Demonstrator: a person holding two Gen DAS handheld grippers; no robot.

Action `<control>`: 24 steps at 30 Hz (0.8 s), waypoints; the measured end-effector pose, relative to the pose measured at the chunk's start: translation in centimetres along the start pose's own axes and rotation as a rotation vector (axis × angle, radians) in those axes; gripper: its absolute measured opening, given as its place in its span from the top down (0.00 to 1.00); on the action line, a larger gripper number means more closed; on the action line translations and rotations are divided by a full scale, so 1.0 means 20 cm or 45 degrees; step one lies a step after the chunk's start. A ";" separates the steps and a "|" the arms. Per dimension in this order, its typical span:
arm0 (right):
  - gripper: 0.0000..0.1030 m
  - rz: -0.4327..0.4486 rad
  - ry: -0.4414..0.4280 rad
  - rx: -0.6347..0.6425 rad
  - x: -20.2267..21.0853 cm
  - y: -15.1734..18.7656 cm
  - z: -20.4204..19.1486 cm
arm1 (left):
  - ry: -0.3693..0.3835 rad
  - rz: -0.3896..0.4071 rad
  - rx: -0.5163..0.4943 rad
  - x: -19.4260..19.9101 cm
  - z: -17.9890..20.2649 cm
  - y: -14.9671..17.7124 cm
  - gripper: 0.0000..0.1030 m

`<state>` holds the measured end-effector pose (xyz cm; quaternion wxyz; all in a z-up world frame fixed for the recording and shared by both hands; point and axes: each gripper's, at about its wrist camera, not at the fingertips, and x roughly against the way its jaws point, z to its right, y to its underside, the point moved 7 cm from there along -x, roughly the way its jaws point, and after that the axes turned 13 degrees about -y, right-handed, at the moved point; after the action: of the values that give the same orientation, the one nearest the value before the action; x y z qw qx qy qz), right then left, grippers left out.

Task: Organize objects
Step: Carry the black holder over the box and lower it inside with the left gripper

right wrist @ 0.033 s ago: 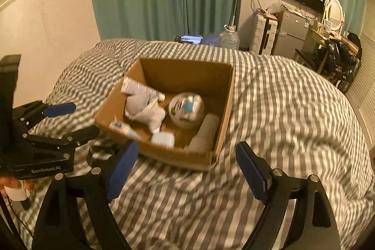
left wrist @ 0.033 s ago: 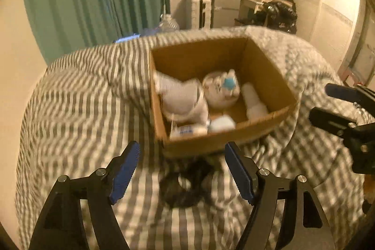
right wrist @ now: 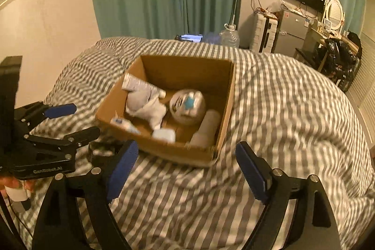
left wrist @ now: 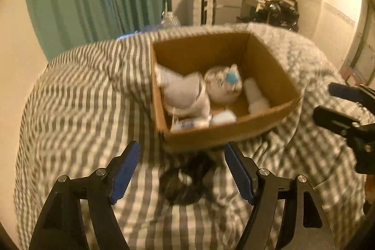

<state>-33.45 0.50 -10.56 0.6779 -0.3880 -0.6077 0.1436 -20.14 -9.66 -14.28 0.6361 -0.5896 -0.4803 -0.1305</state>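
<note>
Box with tube, sock

Cardboard box blocks centre frame; dark coiled item lies before it. Striped bedding at right offers open passage.

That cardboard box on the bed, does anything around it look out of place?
Yes: a dark tangled item lies on the striped bedcover, outside the cardboard box, just before its near wall. The other small things all sit inside. It's too blurred to identify.
</note>
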 end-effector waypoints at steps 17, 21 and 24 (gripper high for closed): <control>0.17 -0.140 -0.040 -0.021 -0.29 0.21 0.04 | 0.019 -0.232 -0.114 -0.36 0.14 0.24 0.41; 0.17 -0.136 -0.029 -0.019 -0.28 0.21 0.04 | 0.026 -0.210 -0.100 -0.32 0.14 0.24 0.41; 0.17 -0.117 -0.014 -0.013 -0.24 0.21 0.03 | 0.045 -0.182 -0.080 -0.24 0.14 0.24 0.41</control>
<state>-33.85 0.32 -16.99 0.6785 -0.3623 -0.6293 0.1114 -20.24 -7.85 -21.40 0.6149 -0.5710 -0.5054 -0.2010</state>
